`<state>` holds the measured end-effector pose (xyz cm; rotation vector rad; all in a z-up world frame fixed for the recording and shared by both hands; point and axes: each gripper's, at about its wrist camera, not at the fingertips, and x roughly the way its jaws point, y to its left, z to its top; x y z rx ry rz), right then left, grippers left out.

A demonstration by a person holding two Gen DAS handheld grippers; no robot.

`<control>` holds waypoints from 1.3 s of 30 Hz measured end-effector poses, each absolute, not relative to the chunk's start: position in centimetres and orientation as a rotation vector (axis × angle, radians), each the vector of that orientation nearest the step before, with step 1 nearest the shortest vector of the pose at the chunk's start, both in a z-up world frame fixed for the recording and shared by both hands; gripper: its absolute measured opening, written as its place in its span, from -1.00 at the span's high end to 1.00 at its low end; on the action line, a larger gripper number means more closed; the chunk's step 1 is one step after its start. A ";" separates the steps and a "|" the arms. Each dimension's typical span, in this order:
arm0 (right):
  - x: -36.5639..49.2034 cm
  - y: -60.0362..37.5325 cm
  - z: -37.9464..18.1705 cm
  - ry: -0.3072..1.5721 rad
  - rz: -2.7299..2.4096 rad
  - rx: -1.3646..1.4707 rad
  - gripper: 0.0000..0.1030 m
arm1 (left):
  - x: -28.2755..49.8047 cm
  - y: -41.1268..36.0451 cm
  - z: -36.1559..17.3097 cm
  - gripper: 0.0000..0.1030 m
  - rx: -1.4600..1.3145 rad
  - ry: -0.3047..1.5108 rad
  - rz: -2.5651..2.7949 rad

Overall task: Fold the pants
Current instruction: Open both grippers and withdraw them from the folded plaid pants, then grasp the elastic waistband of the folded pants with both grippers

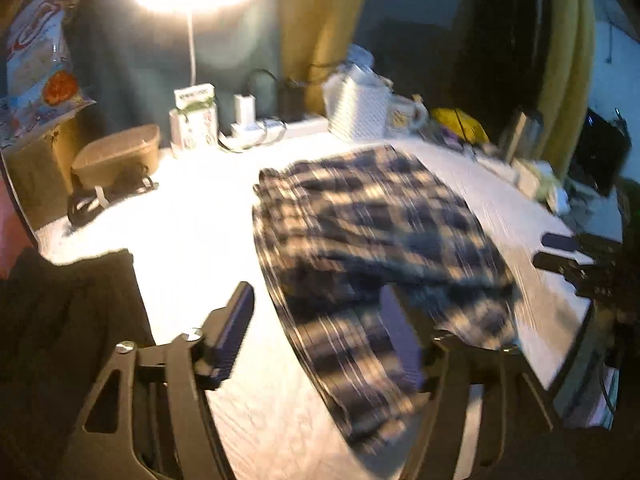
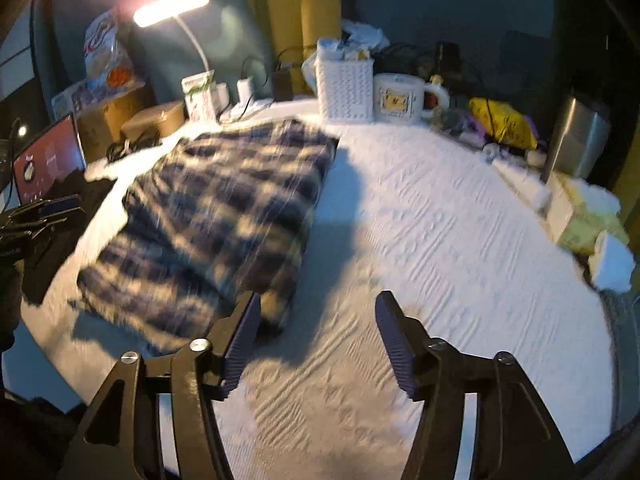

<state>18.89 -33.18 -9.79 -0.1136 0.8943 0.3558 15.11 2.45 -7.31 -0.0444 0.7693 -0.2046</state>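
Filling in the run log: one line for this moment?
pants: folded, lying on table | left gripper: open, empty, over pants' near edge | right gripper: open, empty, beside pants

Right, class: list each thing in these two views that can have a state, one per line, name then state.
plaid pants: folded into a bundle, lying on the white cloth
left gripper: open, holding nothing
right gripper: open, holding nothing, over bare cloth
desk lamp: switched on
laptop: lid open, screen lit
mug: upright
white basket: upright, filled
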 end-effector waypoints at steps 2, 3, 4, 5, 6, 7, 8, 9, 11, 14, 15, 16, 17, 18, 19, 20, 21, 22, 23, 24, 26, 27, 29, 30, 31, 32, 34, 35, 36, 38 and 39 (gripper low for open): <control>20.1 -33.3 -9.2 0.880 0.349 -0.108 -0.22 | 16.7 3.0 -7.1 -0.36 -0.053 0.769 -0.194; 20.6 -33.3 -9.0 0.876 0.349 -0.106 -0.22 | 17.4 3.2 -7.1 -0.36 -0.054 0.769 -0.190; 21.3 -33.3 -8.9 0.871 0.347 -0.104 -0.22 | 18.3 3.3 -7.1 -0.36 -0.054 0.769 -0.186; 21.8 -33.3 -8.9 0.869 0.344 -0.101 -0.22 | 19.0 3.3 -7.1 -0.36 -0.053 0.769 -0.185; 22.4 -33.2 -8.8 0.868 0.343 -0.097 -0.22 | 19.8 3.2 -7.1 -0.36 -0.051 0.769 -0.186; 23.2 -33.2 -8.8 0.866 0.344 -0.092 -0.22 | 20.6 3.2 -7.3 -0.36 -0.049 0.771 -0.188; 23.7 -33.2 -8.8 0.865 0.346 -0.090 -0.22 | 21.4 3.2 -7.5 -0.36 -0.047 0.777 -0.188; 24.5 -33.0 -8.8 0.865 0.351 -0.088 -0.22 | 22.2 3.2 -7.8 -0.36 -0.046 0.785 -0.189; 25.6 -32.6 -9.0 0.866 0.357 -0.088 -0.22 | 23.8 3.2 -8.6 -0.36 -0.048 0.800 -0.196; 27.5 -31.9 -9.4 0.873 0.373 -0.092 -0.22 | 26.0 3.2 -9.8 -0.36 -0.072 0.830 -0.203; 27.9 -31.7 -9.5 0.875 0.375 -0.093 -0.22 | 26.6 3.3 -10.1 -0.36 -0.079 0.838 -0.205; 28.6 -31.5 -9.7 0.878 0.379 -0.093 -0.22 | 27.2 3.4 -10.4 -0.36 -0.085 0.847 -0.202; 29.2 -31.3 -9.9 0.881 0.384 -0.092 -0.22 | 27.9 3.5 -10.8 -0.36 -0.095 0.855 -0.206; 29.6 -31.2 -10.1 0.878 0.377 -0.097 -0.22 | 28.3 3.6 -11.0 -0.36 -0.103 0.860 -0.211; 30.2 -31.1 -10.4 0.883 0.380 -0.096 -0.22 | 28.8 3.7 -11.3 -0.36 -0.116 0.866 -0.220; 30.7 -31.0 -10.6 0.887 0.381 -0.095 -0.22 | 29.4 3.8 -11.6 -0.36 -0.124 0.874 -0.222; 31.1 -31.0 -10.8 0.890 0.383 -0.094 -0.22 | 29.8 3.9 -11.9 -0.36 -0.126 0.881 -0.219; 31.7 -30.9 -11.1 0.893 0.385 -0.092 -0.22 | 30.2 3.9 -12.1 -0.36 -0.128 0.890 -0.219; 32.2 -30.8 -11.3 0.895 0.390 -0.090 -0.22 | 30.6 3.8 -12.4 -0.36 -0.129 0.899 -0.221; 32.5 -30.9 -11.5 0.896 0.393 -0.088 -0.22 | 30.9 3.8 -12.7 -0.36 -0.132 0.910 -0.222; 33.5 -30.8 -11.8 0.899 0.402 -0.080 -0.22 | 31.2 3.5 -13.2 -0.36 -0.128 0.926 -0.229; 34.0 -30.8 -12.1 0.902 0.405 -0.076 -0.22 | 31.3 3.3 -13.4 -0.36 -0.119 0.932 -0.231; 34.8 -30.7 -12.4 0.907 0.410 -0.068 -0.22 | 31.6 3.1 -14.1 -0.36 -0.117 0.951 -0.232; 35.2 -30.6 -12.6 0.910 0.414 -0.064 -0.22 | 31.7 3.2 -14.2 -0.36 -0.127 0.944 -0.236; 35.6 -30.6 -12.9 0.913 0.420 -0.058 -0.22 | 31.7 3.3 -14.3 -0.36 -0.129 0.941 -0.238; 36.0 -30.5 -13.1 0.916 0.427 -0.052 -0.22 | 31.7 3.2 -14.3 -0.36 -0.124 0.938 -0.240; 36.8 -30.5 -13.4 0.923 0.453 -0.019 -0.22 | 31.7 3.1 -14.3 -0.36 -0.122 0.932 -0.242; 37.1 -30.4 -13.6 0.927 0.462 -0.004 -0.22 | 31.8 3.1 -14.4 -0.35 -0.120 0.930 -0.242; 37.4 -30.2 -13.8 0.931 0.470 0.010 -0.22 | 31.8 3.0 -14.4 -0.34 -0.116 0.928 -0.243; 38.2 -29.8 -14.3 0.940 0.488 0.033 -0.22 | 31.8 2.9 -14.4 -0.27 -0.110 0.922 -0.242; 38.3 -29.5 -14.5 0.944 0.495 0.041 -0.22 | 31.7 2.8 -14.4 -0.21 -0.107 0.919 -0.247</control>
